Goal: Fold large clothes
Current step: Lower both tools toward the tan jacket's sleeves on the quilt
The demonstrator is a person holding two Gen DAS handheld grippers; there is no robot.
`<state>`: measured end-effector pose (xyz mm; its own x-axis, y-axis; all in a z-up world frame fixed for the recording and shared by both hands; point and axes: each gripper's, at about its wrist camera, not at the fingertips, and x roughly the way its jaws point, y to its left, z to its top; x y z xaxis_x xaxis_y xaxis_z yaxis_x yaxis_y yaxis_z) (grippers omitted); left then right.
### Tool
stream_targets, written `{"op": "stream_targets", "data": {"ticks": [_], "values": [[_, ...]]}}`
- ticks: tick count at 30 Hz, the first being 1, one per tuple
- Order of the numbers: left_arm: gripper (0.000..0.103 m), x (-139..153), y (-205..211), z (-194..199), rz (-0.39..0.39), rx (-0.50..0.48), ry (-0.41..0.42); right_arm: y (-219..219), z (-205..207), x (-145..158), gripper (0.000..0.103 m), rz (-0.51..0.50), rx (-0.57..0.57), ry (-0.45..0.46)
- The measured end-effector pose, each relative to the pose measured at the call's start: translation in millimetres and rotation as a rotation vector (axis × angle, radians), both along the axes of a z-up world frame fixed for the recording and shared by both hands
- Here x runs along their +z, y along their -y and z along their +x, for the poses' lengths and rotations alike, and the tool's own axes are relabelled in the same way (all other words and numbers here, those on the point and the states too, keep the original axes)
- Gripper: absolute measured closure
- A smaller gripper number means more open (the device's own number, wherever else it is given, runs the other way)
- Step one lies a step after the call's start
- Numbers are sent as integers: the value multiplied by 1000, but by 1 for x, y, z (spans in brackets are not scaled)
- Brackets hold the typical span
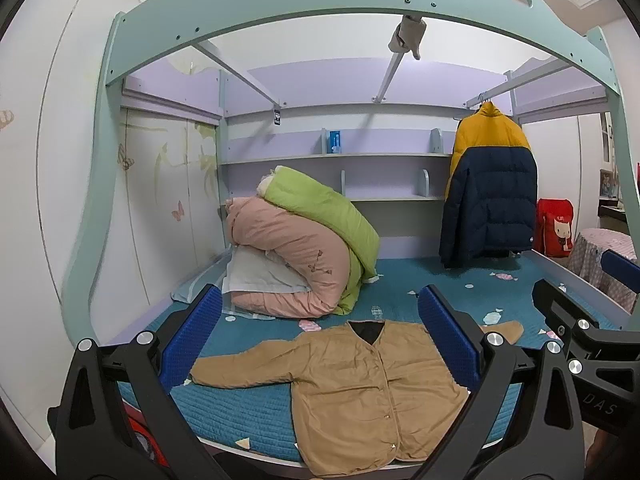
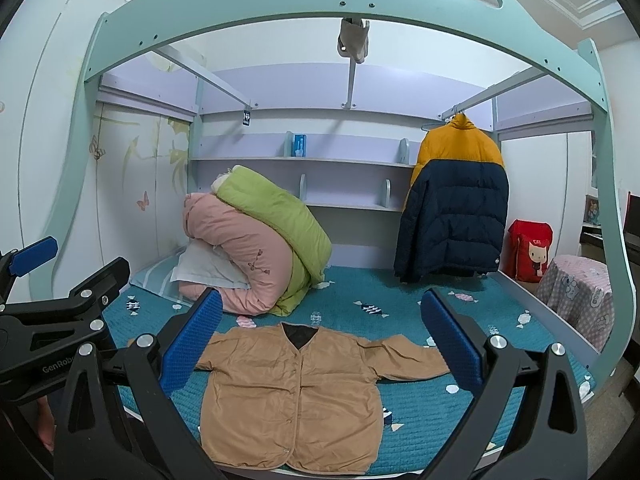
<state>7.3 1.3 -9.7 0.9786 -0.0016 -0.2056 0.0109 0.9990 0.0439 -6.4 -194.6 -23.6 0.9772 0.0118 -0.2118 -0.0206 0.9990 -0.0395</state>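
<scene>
A pale green bed frame (image 2: 280, 4) arches over a teal mattress (image 2: 360, 292); lilac shelves (image 2: 300, 160) line the far wall, perhaps a white wardrobe (image 2: 132, 184) at left.

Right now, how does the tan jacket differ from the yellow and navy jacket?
The tan jacket lies flat on the blue bedspread, sleeves spread; the yellow and navy jacket hangs from a rail. The tan jacket is thin and one colour; the hanging one is puffy and two-coloured. The tan jacket lies near both open grippers; the other is at the far end. Neither is folded.
</scene>
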Motion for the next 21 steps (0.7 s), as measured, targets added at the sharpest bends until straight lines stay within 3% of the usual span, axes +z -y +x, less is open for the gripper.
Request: {"op": "stream_targets", "data": {"ticks": [8,14,21], "values": [[5,-16,-3,35,-1,2,-62,-1,28,-15,7,13,4,-63],[5,-42,2,74,16,6,-139,0,69,-39,7,24,6,-165],[5,-95,-8,146,-13,6,-342,-11,134,-86,7,17,30,-334]]}}
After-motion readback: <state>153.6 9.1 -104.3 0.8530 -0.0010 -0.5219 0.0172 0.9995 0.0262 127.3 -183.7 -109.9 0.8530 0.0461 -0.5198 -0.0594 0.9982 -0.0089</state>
